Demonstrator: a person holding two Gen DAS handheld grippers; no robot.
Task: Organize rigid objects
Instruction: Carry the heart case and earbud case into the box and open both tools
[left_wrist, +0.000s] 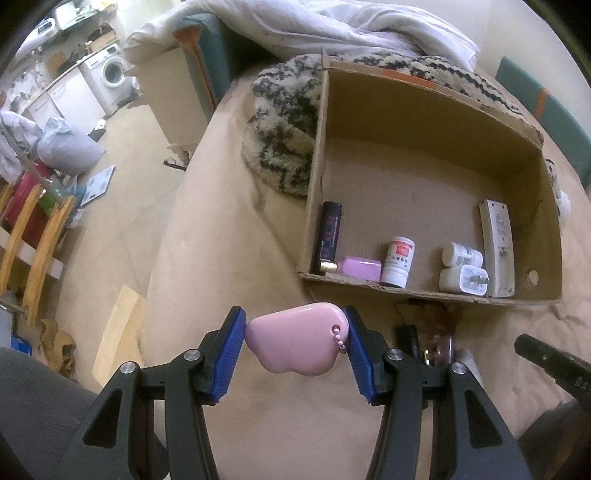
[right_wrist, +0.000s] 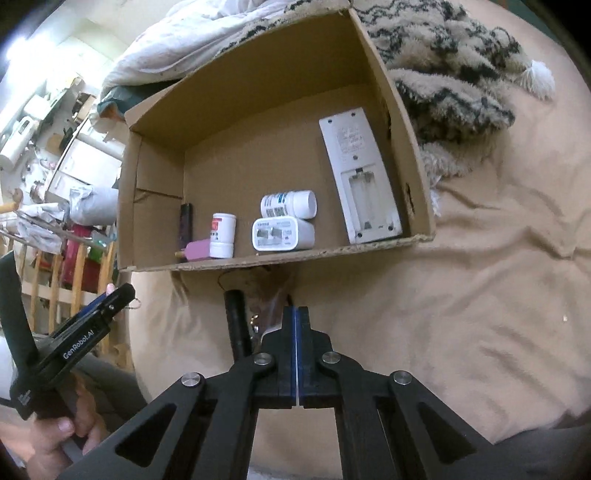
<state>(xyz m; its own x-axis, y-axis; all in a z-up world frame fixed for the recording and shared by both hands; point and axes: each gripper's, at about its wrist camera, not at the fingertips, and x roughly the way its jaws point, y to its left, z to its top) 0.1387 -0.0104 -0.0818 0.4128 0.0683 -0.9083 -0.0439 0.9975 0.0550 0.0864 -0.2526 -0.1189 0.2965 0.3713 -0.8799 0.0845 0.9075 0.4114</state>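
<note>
Above bed (left_wrist: 229, 236), pink case (left_wrist: 295, 338) between fingers (left_wrist: 232, 345)

Six items in one box (left_wrist: 436, 295)

Left gripper (left_wrist: 295, 341) fingers (left_wrist: 231, 352) clamp pink cloud-shaped case (left_wrist: 297, 341) above bed (left_wrist: 221, 240), near cardboard box (left_wrist: 517, 206) holding lighter (left_wrist: 328, 234), bottles, charger (left_wrist: 463, 280), remote (left_wrist: 498, 247).

A glossy pink cloud-shaped plastic case (left_wrist: 295, 338) sits between blue ribbed claw pads (left_wrist: 231, 354); brown cardboard box (left_wrist: 424, 107); cream-and-black zigzag fluffy blanket (left_wrist: 280, 147); beige bedsheet (left_wrist: 229, 240).
</note>
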